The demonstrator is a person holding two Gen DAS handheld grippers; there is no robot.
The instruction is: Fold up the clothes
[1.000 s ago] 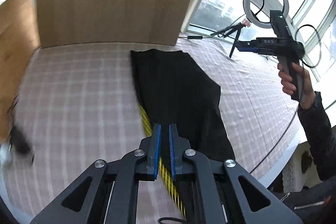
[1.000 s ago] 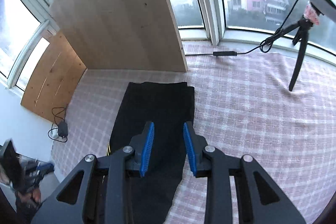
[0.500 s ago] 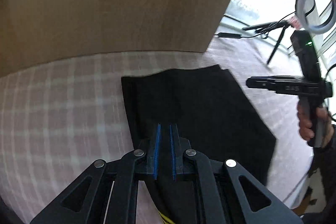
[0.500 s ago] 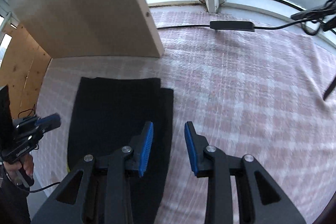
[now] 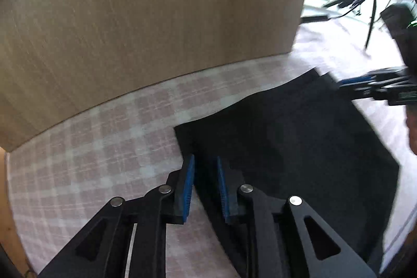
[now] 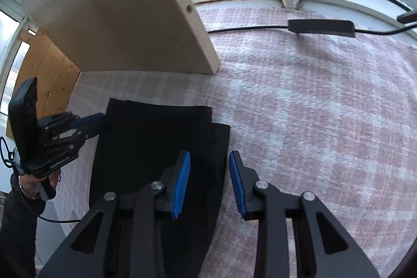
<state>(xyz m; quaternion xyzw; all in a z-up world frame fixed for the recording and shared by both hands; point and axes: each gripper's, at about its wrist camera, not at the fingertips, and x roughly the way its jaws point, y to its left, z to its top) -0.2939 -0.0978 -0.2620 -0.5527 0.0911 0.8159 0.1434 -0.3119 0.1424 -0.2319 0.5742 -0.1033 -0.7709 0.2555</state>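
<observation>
A black garment [image 5: 299,147] lies flat on the pink checked cloth [image 5: 104,147], its far hem toward the wooden board. My left gripper [image 5: 204,175] is open and empty, its blue pads astride the garment's left edge near the far left corner. In the right wrist view the same garment [image 6: 153,147] shows two stepped layers at its far right corner. My right gripper [image 6: 208,170] is open and empty, low over the garment's right edge. The left gripper [image 6: 88,121] shows there at the garment's far left corner; the right gripper [image 5: 351,85] shows in the left view by the far right corner.
A pale wooden board [image 5: 156,17] stands upright just beyond the garment. A black cable with an inline box [image 6: 320,28] runs along the window sill. A tripod [image 5: 370,17] stands at the far right. The table's left edge [image 6: 65,199] is by the person's hand.
Both grippers have moved forward and down to the garment's far end. The left gripper, shut before, has opened. The right gripper has stayed open.
</observation>
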